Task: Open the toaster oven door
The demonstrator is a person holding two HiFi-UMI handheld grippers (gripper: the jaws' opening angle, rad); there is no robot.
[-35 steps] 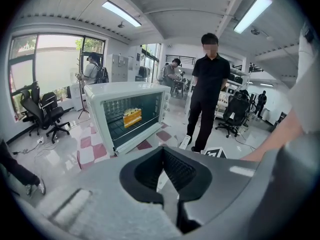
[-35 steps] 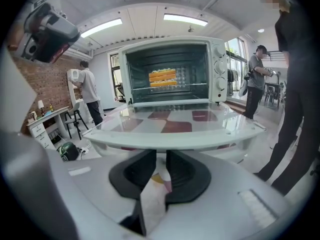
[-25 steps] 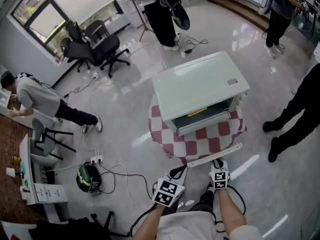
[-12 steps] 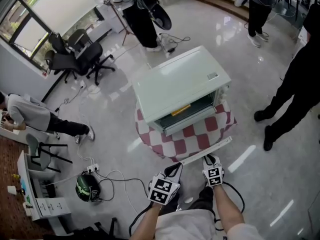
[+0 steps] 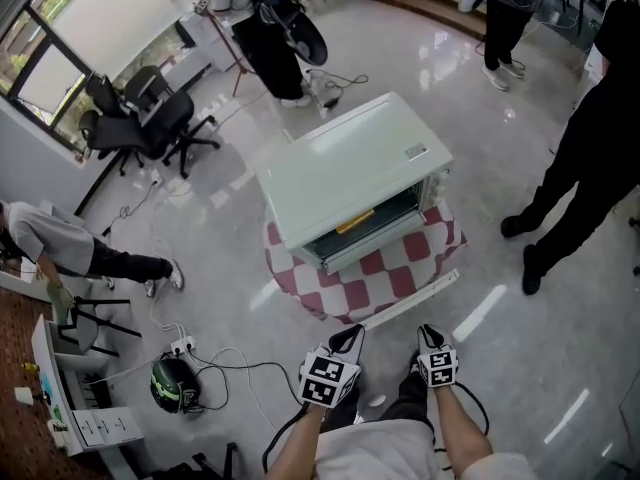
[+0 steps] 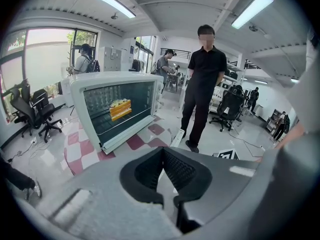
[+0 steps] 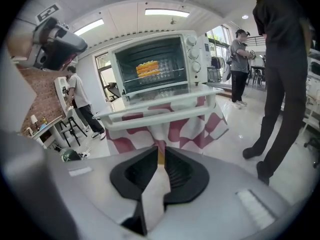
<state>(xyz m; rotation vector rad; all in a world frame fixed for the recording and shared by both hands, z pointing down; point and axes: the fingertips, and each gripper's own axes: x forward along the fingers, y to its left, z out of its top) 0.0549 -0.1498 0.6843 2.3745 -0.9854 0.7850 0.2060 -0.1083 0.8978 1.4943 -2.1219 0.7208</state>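
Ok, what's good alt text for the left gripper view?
A white toaster oven on a checked cloth, door open, a yellow item inside. A person stands beside it; the left gripper, jaws shut, fills the foreground.

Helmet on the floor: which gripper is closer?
Left. In the head view the left gripper is to the right of the helmet. The right gripper sits further right, beyond it, and its jaws have just been closing on nothing.
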